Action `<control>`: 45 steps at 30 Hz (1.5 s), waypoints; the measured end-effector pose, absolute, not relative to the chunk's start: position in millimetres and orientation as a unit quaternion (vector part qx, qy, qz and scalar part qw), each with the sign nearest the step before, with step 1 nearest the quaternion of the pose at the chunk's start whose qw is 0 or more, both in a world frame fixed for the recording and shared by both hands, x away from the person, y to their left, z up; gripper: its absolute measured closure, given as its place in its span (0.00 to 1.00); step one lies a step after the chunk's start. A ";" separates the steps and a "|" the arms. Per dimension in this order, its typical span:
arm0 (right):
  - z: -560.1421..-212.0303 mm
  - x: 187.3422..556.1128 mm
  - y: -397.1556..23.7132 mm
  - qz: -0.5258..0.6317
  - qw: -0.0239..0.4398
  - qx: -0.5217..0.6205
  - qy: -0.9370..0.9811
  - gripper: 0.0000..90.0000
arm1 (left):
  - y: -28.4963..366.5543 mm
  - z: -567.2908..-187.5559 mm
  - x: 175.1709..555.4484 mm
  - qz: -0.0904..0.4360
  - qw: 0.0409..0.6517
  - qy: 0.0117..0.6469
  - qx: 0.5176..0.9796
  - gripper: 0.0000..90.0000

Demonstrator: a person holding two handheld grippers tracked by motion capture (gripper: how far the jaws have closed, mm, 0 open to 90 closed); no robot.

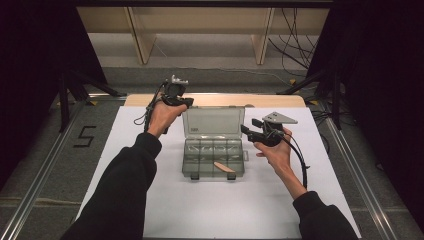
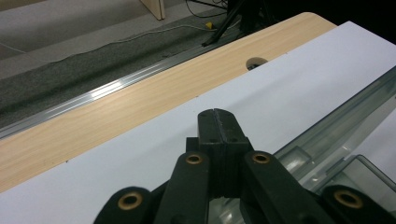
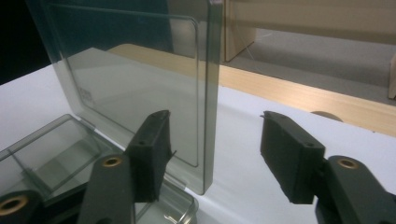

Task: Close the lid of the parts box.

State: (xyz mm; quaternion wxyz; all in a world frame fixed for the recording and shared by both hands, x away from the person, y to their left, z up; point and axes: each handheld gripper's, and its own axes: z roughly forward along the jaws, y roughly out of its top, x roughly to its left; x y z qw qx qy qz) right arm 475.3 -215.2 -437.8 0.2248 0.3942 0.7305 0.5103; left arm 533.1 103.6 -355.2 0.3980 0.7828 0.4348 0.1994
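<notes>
A smoky clear compartment box [image 1: 200, 159] sits in the middle of the white sheet with its lid [image 1: 213, 122] standing upright. A tan flat piece [image 1: 224, 167] lies in a front compartment toward the right. My left gripper [image 1: 188, 102] hovers at the lid's upper left corner; in the left gripper view its jaws [image 2: 217, 114] are pressed together with nothing between them, beside the box wall [image 2: 336, 123]. My right gripper [image 1: 248, 126] is at the lid's right side. In the right gripper view it [image 3: 215, 117] stands open, the lid's free edge [image 3: 212, 93] between the jaws, untouched.
The white sheet [image 1: 165, 200] covers most of the wooden table [image 1: 215, 99], which has a round cable hole [image 2: 256, 61] near its far edge. Metal rails [image 1: 45, 165] run along both sides. Cables [image 1: 295, 45] lie on the floor beyond, and a "5" mark [image 1: 84, 136] is at the left.
</notes>
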 end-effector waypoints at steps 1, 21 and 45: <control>-435.8 473.0 -215.4 0.512 0.226 0.391 0.731 0.46 | 103.6 -355.2 533.1 0.199 0.398 0.435 0.783 1.00; -405.1 441.8 -223.2 0.530 0.204 0.383 0.729 0.33 | 100.5 -354.5 506.7 0.165 0.402 0.414 0.800 1.00; -378.3 426.7 -219.9 0.533 0.217 0.350 0.739 0.25 | 102.6 -366.2 473.5 0.162 0.421 0.389 0.803 1.00</control>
